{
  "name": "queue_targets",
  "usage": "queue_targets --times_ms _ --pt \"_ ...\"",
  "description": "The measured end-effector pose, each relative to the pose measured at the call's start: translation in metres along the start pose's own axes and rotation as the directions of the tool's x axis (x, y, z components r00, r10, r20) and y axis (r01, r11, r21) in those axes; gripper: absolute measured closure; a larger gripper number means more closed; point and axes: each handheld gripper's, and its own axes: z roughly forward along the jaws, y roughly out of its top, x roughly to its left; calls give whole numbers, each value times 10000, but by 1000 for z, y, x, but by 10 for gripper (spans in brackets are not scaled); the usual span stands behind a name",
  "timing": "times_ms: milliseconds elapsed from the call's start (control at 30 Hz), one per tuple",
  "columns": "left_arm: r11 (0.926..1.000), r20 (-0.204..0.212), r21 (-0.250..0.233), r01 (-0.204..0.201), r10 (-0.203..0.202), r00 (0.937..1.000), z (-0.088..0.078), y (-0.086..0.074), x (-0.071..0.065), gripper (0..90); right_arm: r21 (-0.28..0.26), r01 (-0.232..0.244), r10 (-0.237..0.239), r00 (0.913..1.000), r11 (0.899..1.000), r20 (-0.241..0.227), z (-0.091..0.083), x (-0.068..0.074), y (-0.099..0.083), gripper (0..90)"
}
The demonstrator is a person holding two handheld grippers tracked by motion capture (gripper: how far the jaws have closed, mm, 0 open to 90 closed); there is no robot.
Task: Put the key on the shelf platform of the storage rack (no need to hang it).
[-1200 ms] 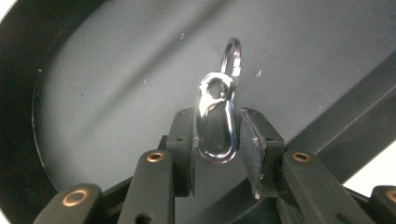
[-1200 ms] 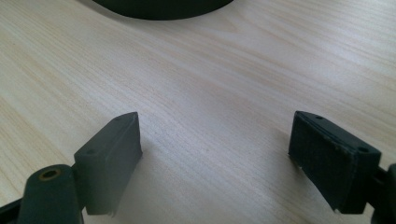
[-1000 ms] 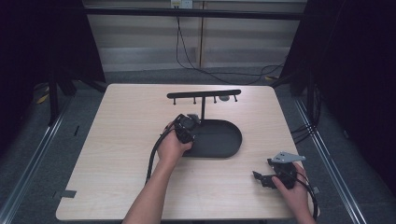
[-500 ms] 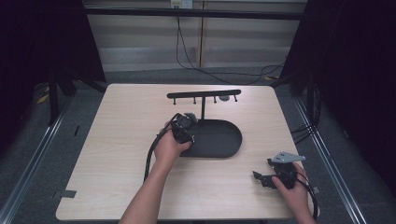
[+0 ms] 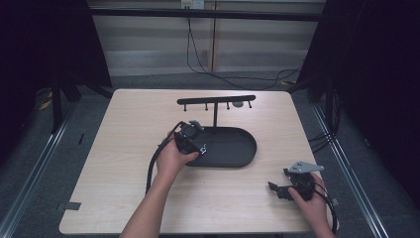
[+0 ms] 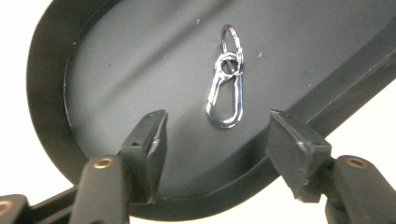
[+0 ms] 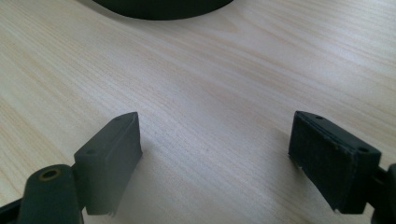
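Observation:
A silver carabiner with a key ring [image 6: 227, 88] lies flat in the black oval tray [image 5: 237, 148], near its left end [image 5: 203, 148]. My left gripper [image 6: 217, 135] hovers over that end of the tray [image 6: 51, 84], jaws open and spread to either side of the carabiner, just short of it. In the high view the left gripper [image 5: 190, 136] is held over the tray's left rim. My right gripper [image 5: 277, 190] rests low over the wooden table at the front right, open, with bare wood between its fingers [image 7: 114, 154].
A black T-shaped rack [image 5: 216, 101] with several short pegs rises from the back of the tray. The tray's edge [image 7: 163, 9] lies well ahead of the right gripper. A cable [image 5: 153, 166] trails from the left gripper across the table [image 5: 114, 148].
The left hand and its gripper have shifted slightly, with the cable swinging a little. The right gripper has stayed put.

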Motion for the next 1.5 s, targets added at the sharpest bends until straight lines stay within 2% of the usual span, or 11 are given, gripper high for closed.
queue_targets --times_ms 300,467,633,667,733,867,1167,1200,1233,1267,1500 --pt "9996 48 -263 133 -132 9999 -8 -7 4 334 0 -3 3 10000 10000 1 0 0 0 165" --pt "9999 98 -137 86 -85 9999 -12 -9 6 329 21 -44 44 10000 10000 2 0 0 0 165" --pt "9996 149 -216 168 -164 9998 -16 -13 9 323 -1 1 -1 10000 10000 1 0 0 0 165" --pt "9992 119 -318 259 -255 9996 -16 -14 8 322 0 -1 1 10000 10000 1 0 0 0 165" --pt "9997 93 -233 70 -67 9999 -19 -16 10 320 0 -3 3 10000 10000 1 0 0 0 165" --pt "9990 55 -376 255 -253 9997 -23 -19 11 314 0 2 -2 10000 10000 1 0 0 0 165" --pt "9993 12 -329 193 -192 9998 -32 -28 18 303 20 -41 41 10000 10000 4 0 0 0 165" --pt "9986 -9 -426 298 -299 9996 -32 -29 18 303 -2 4 -4 10000 10000 2 0 0 0 165" --pt "9992 -22 -356 186 -187 9998 -33 -30 20 302 -1 -2 2 10000 10000 2 0 0 0 165" --pt "9988 -3 -399 300 -301 9995 -34 -31 20 302 0 0 0 10000 10000 3 0 0 0 165" --pt "9983 -37 -447 362 -364 9993 -36 -41 25 292 0 0 0 10000 10000 2 0 0 0 165"
